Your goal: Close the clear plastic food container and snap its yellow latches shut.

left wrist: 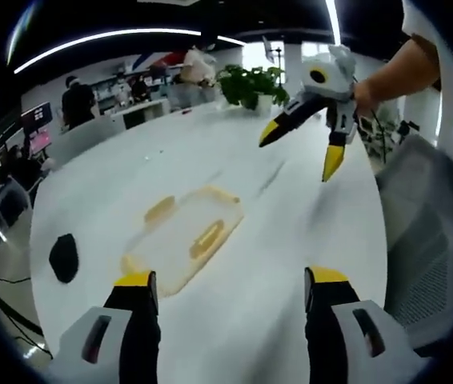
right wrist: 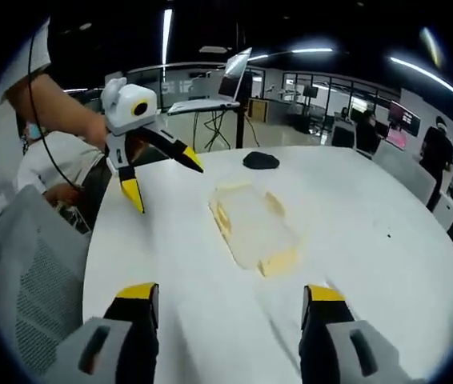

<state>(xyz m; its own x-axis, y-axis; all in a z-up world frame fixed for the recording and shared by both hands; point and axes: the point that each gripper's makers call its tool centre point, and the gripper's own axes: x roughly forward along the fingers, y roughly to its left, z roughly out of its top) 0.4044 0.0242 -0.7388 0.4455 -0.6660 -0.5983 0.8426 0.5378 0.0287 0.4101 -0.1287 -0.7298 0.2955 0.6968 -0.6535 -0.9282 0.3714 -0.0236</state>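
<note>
Nearest the lens in the left gripper view, the left gripper (left wrist: pixel 233 286) hangs released, its two yellow-tipped jaws spread wide and holding nothing above the white table (left wrist: pixel 274 240). Left of them a small black object (left wrist: pixel 63 257) lies near the table's edge. The clear plastic food container (left wrist: pixel 185 237) sits flat on the table just ahead of the left jaw, a yellow latch (left wrist: pixel 160 210) on its far side (whether the latches are snapped is too blurred to tell). Further right and higher, the right gripper (left wrist: pixel 300 154) hovers above the table in a person's hand (left wrist: pixel 364 94), jaws apart and empty, with a potted plant (left wrist: pixel 250 85) behind it. In the right gripper view, the left gripper (right wrist: pixel 166 180) appears at the left, the container (right wrist: pixel 254 226) in the middle, touched by neither.
</note>
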